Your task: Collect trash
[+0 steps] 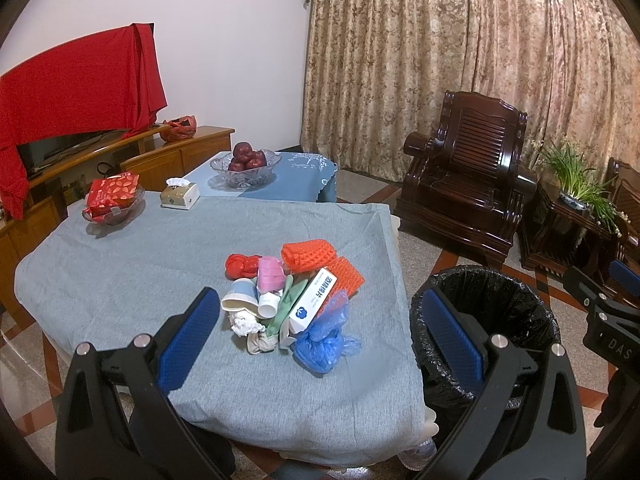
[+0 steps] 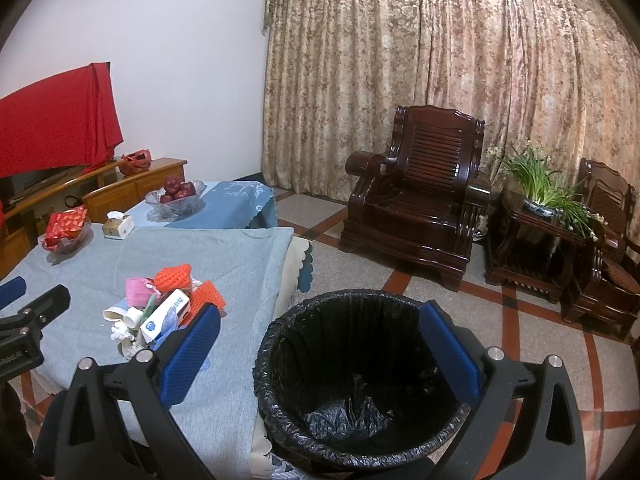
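Note:
A pile of trash lies on the grey-clothed table (image 1: pixel 120 264): orange foam nets (image 1: pixel 308 255), a red wad (image 1: pixel 240 265), a pink cup (image 1: pixel 270 276), paper cups (image 1: pixel 240 298), a white-and-blue box (image 1: pixel 314 304), a blue plastic bag (image 1: pixel 324 340) and white tissue (image 1: pixel 244 324). The pile also shows in the right wrist view (image 2: pixel 160 308). A bin with a black liner (image 2: pixel 360 380) stands on the floor right of the table, and shows in the left wrist view (image 1: pixel 492 312). My left gripper (image 1: pixel 320 320) is open above the pile. My right gripper (image 2: pixel 320 344) is open and empty above the bin.
At the table's far side sit a glass dish with a red packet (image 1: pixel 114 200) and a tissue box (image 1: pixel 180 194). A fruit bowl (image 1: pixel 246 164) stands on a second table behind. A dark wooden armchair (image 2: pixel 420 200), a plant stand (image 2: pixel 540 216) and a TV cabinet (image 1: pixel 80 160) surround the area.

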Tool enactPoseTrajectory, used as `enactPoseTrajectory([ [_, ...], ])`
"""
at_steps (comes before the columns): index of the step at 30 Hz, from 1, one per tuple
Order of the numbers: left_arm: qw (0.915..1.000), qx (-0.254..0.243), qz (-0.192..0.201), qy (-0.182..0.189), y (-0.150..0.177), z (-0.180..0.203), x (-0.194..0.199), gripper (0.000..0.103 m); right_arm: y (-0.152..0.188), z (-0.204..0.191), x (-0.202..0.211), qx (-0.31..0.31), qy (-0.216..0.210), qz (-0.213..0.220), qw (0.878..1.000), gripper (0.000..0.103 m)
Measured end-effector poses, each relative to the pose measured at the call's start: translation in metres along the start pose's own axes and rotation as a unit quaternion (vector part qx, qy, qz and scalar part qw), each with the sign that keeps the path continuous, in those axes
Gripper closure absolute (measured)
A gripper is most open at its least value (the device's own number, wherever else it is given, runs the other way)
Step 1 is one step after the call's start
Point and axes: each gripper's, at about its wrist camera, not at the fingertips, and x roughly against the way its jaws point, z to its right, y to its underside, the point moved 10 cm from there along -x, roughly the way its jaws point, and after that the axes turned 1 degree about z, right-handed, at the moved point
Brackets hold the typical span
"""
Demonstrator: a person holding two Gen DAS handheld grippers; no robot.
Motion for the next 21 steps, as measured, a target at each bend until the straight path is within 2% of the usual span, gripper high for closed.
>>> enactPoseTrajectory([
  [10, 1.0000, 0.001, -0.001, 0.000, -0.002, -0.003, 0.002, 0.005, 0.013, 0.000, -0.008, 0.001, -0.002, -0.003, 1.000, 0.006],
  [14, 1.0000, 0.009, -0.003, 0.003, -0.001, -0.004, 0.000, 0.005, 0.009, -0.009, -0.017, 0.000, -0.008, -0.006, 1.000, 0.006],
  [15, 0.9999, 0.013, -0.002, 0.002, 0.011, -0.012, -0.011, 0.005, 0.007, -0.012, -0.017, 0.000, -0.011, -0.006, 1.000, 0.006],
  [21, 0.9992, 0.032, -0.003, -0.025, 0.025, -0.051, -0.039, 0.005, 0.013, -0.038, -0.042, 0.005, -0.038, -0.008, 0.999, 0.006],
])
